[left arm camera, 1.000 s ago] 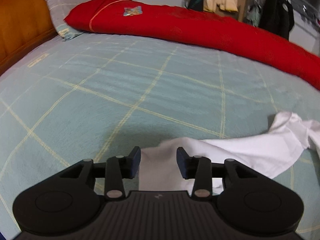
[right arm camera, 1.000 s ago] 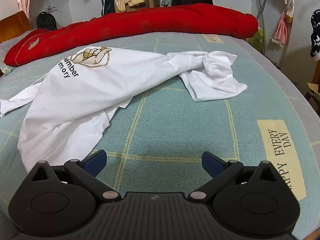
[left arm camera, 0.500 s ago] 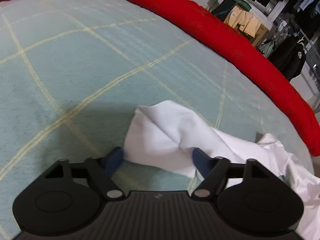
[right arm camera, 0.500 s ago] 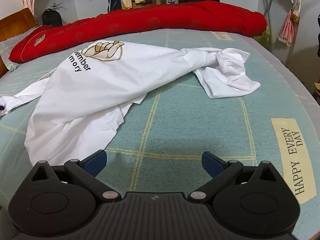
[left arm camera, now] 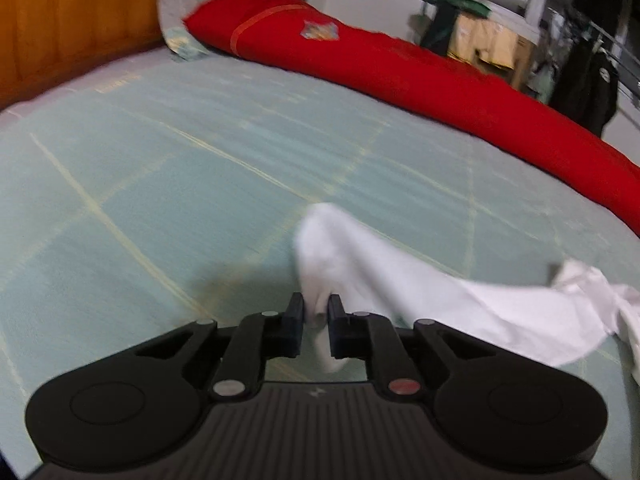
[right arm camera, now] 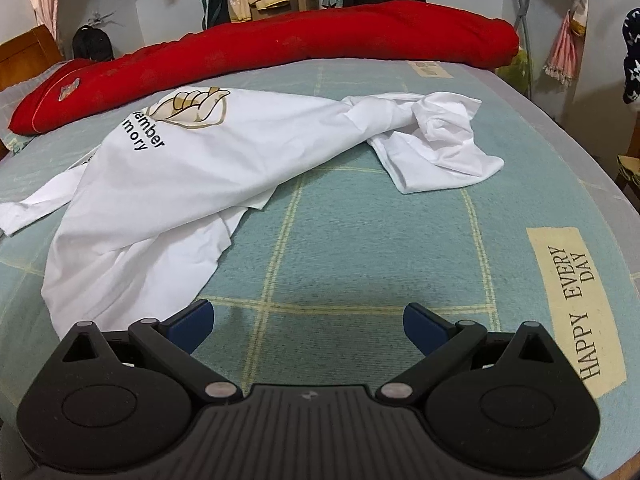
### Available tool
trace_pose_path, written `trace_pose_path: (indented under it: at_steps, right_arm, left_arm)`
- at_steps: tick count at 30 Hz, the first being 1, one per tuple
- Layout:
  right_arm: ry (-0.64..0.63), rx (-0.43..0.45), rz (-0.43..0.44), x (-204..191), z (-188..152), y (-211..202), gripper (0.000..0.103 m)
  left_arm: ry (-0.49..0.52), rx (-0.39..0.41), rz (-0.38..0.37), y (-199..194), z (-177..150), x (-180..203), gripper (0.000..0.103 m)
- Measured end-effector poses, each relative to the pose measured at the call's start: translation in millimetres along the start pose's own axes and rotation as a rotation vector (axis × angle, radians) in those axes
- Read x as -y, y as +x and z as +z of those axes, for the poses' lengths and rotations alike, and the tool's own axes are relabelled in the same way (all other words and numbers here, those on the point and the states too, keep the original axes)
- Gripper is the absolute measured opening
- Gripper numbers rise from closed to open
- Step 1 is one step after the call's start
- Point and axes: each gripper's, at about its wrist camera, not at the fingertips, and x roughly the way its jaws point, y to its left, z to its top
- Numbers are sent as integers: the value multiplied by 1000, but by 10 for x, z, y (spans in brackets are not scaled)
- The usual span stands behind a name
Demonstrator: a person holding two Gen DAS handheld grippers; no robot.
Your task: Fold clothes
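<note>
Bedroom with a checked green bedspread [right arm camera: 360, 240], red bolster [right arm camera: 280, 48] laid along its far edge, white T-shirt [right arm camera: 192, 184] spread crumpled mid-bed, one sleeve [left arm camera: 360, 264] pinched between the closed left gripper [left arm camera: 317, 314], right gripper [right arm camera: 308, 320] held wide apart, nothing gripped.

Both tools were the same build. The left gripper [left arm camera: 317, 320] had a matte black body with a ribbed plate at 6 o'clock, stamped with a small pale logo. Two round black housings sat at 8 and 4 o'clock, each with a shallow circular recess. Angled black link arms ran forward, pinned by silver rivets; one pin at 5 o'clock looked reddish. Its fingers [left arm camera: 295, 312] appeared dark, nearly black. The right gripper [right arm camera: 308, 322] matched it, with silver pins throughout, triangular cut-outs in the outer links, and navy blue pads [right arm camera: 192, 320].
</note>
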Motion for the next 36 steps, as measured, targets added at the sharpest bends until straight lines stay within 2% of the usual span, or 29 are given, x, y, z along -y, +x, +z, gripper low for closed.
trace_pose_path:
  at_steps: [5, 7, 9, 12, 16, 18, 20, 23, 26, 32, 34, 36]
  right_arm:
    - [-3, 1, 3, -19, 10, 6, 103]
    - [-9, 1, 2, -32, 17, 3, 103]
    - [-10, 4, -1, -33, 25, -5, 103]
    - [-2, 5, -1, -18, 31, -4, 103]
    - [1, -2, 1, -24, 29, 38, 103]
    - [3, -4, 7, -34, 29, 62, 103]
    - [-1, -4, 13, -53, 34, 80, 103]
    - [-10, 0, 16, -68, 47, 90, 103]
    - [-8, 4, 15, -22, 65, 93, 103]
    - [20, 21, 5, 138, 101, 137, 103]
    - [27, 28, 2, 190, 127, 169, 103]
    - [36, 37, 2, 240, 160, 203, 103]
  left_arm:
    - [-22, -3, 48, -54, 152, -253, 10]
    - [-24, -5, 69, -75, 203, -334, 5]
    - [-28, 2, 100, -106, 235, -406, 5]
    - [-26, -11, 99, -147, 250, -468, 5]
    - [60, -47, 5, -140, 207, -148, 6]
    - [103, -65, -42, -136, 185, 12, 10]
    - [147, -83, -89, -133, 163, 172, 27]
    - [244, -94, -159, -88, 145, 639, 45]
    - [359, -114, -208, 48, 135, 1185, 48]
    - [519, -138, -287, 327, 138, 2133, 49]
    - [569, -148, -289, 464, 137, 2388, 50]
    - [603, -169, -253, 662, 132, 2566, 51]
